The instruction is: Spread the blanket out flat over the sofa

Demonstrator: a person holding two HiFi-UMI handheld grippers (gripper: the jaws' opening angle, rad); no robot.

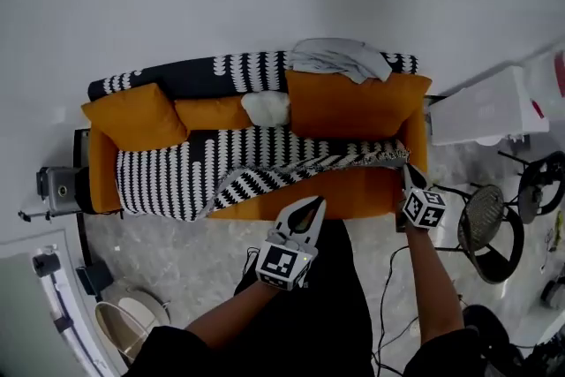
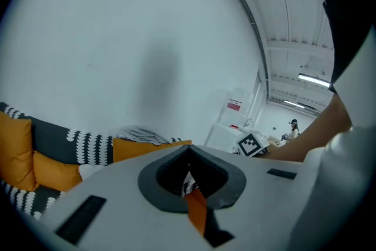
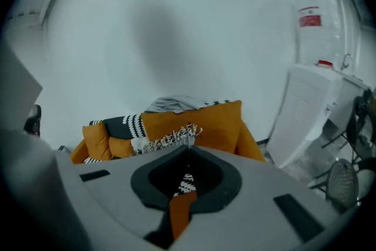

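An orange sofa (image 1: pixel 353 192) carries a black-and-white patterned blanket (image 1: pixel 221 168), rumpled across the seat and hanging over the front at the left. Its fringed right corner (image 1: pixel 388 156) is lifted at the sofa's right end. My right gripper (image 1: pixel 408 170) is shut on that fringed edge, and the fringe (image 3: pixel 176 137) stands right at the jaw tips (image 3: pixel 188 149) in the right gripper view. Before the sofa's front, my left gripper (image 1: pixel 316 204) points at the orange panel, shut and holding nothing. In its own view the left gripper (image 2: pixel 189 149) aims above the sofa back (image 2: pixel 141 149).
An orange cushion (image 1: pixel 132 115) lies at the left, a larger one (image 1: pixel 349 106) at the right, with a small white pillow (image 1: pixel 265 108) between. A grey cloth (image 1: pixel 340 57) drapes the backrest. A white unit (image 1: pixel 481 106) and a mesh chair (image 1: pixel 484 225) stand to the right.
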